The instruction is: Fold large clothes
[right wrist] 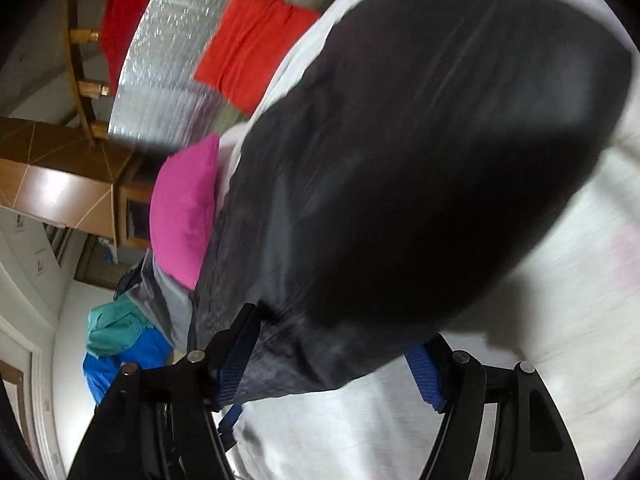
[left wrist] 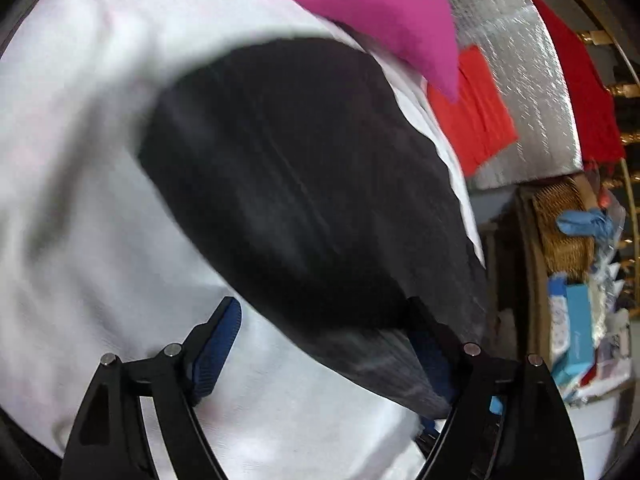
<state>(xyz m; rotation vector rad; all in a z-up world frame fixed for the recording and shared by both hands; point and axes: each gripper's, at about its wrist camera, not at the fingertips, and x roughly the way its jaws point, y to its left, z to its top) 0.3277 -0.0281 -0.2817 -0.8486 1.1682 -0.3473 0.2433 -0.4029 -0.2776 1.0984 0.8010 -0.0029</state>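
Observation:
A large black garment (left wrist: 304, 184) lies spread on a white bed sheet (left wrist: 88, 200). In the left wrist view my left gripper (left wrist: 324, 344) is open, its blue-padded fingers (left wrist: 218, 348) wide apart, with the garment's near edge lying between them and over the right finger. In the right wrist view the same black garment (right wrist: 420, 168) fills the middle. My right gripper (right wrist: 336, 356) is open too, fingers (right wrist: 236, 360) apart, and the garment's near edge hangs between them. Both views are motion-blurred.
A pink pillow (left wrist: 380, 12) and a red cloth (left wrist: 476, 116) on a silver quilted mat (left wrist: 532, 92) lie beyond the garment. A wicker basket (left wrist: 564, 232) and boxes stand at the right. A teal and blue garment (right wrist: 120, 344) lies at the left, near wooden furniture (right wrist: 60, 176).

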